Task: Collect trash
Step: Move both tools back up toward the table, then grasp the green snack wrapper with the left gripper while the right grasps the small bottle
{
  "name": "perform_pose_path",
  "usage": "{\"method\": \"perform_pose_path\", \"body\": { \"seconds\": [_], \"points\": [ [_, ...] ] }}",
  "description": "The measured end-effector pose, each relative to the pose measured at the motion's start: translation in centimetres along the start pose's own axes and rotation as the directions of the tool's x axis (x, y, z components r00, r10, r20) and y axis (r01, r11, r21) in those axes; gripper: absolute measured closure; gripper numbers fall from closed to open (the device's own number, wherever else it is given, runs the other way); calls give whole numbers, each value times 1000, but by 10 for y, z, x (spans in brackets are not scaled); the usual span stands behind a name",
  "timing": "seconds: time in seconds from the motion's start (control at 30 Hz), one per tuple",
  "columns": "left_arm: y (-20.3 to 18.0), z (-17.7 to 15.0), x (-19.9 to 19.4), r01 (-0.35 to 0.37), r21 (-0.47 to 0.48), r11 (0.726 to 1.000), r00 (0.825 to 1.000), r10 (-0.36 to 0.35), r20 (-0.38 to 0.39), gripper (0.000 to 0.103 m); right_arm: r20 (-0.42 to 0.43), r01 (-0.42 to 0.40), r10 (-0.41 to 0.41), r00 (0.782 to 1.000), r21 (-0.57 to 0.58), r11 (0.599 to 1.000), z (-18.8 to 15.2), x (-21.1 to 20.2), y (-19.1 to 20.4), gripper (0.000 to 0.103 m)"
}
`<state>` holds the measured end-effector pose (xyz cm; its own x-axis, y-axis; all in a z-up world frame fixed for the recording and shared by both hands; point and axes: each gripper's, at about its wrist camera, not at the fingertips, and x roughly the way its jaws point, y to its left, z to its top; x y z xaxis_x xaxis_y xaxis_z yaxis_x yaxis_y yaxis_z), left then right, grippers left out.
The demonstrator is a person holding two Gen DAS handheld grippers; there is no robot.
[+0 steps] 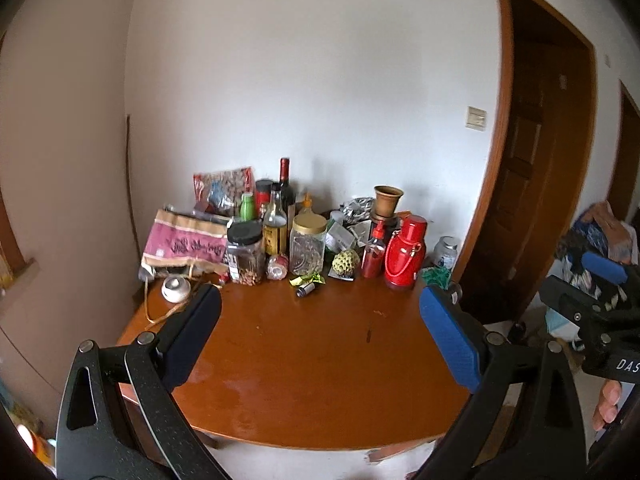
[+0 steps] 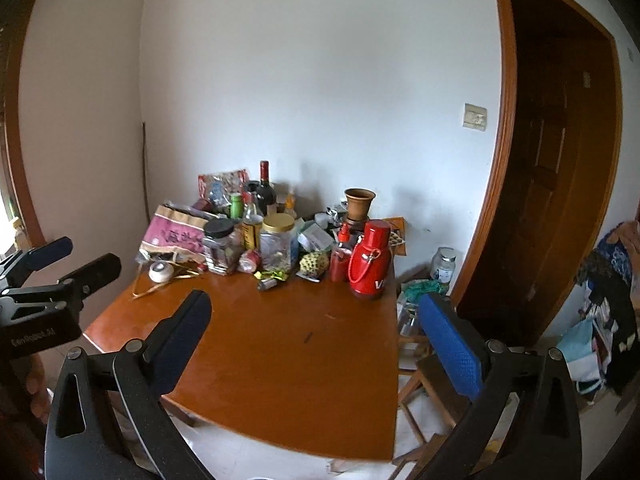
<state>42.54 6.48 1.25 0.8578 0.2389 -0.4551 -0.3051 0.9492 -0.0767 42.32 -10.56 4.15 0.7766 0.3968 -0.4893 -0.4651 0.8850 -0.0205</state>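
Left wrist view: the left gripper (image 1: 320, 320) was seen with jaws spread wide, nothing between them, held over the near part of the table (image 1: 320, 380).
Trash, left view: a green wrapper (image 1: 307, 279) and a small battery (image 1: 305, 290) were found at the front of the clutter, just before the jars — apart from both grippers.
Right wrist view: the right gripper (image 2: 316, 328) was likewise wide and empty.
Trash, right view: the wrapper (image 2: 274, 275) lay left of the red flask (image 2: 369, 258).
Advice: loose scraps should be approached low — jars left undisturbed.
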Motion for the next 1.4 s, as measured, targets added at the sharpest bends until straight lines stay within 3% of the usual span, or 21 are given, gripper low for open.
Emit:
{"method": "perform_pose_path", "body": {
  "seconds": [0.27, 0.5, 0.63, 0.73, 0.93, 1.07, 1.2, 1.4],
  "points": [
    [4, 2, 60, -66, -33, 997, 995, 64, -75, 3, -56, -50, 49, 997, -7, 999, 11, 57, -14, 0],
    [34, 9, 118, -103, -54, 993, 988, 95, -124, 3, -123, -73, 73, 990, 6, 997, 20, 112, -5, 0],
    [59, 15, 172, -59, -18, 998, 980, 54, -192, 3, -162, -40, 43, 986, 22, 999, 26, 150, 5, 0],
    [75, 20, 220, -1, -3, 1000, 965, 1, -264, 3, -212, -4, 11, 977, 35, 999, 28, 178, 11, 0],
    [96, 18, 325, 94, 12, 996, 918, -82, -388, 3, -356, 56, -16, 935, 101, 993, 19, 239, 11, 0],
    [101, 3, 399, 161, 20, 987, 861, -130, -492, 20, -422, 113, -35, 906, 160, 981, 11, 264, 5, 0],
    [93, -9, 448, 202, 42, 978, 834, -149, -532, 20, -470, 175, -68, 880, 190, 966, 1, 278, -3, 0],
    [70, -27, 509, 318, 35, 947, 755, -231, -614, 20, -533, 260, -111, 838, 212, 942, -12, 297, -16, 0]
  ]
}}
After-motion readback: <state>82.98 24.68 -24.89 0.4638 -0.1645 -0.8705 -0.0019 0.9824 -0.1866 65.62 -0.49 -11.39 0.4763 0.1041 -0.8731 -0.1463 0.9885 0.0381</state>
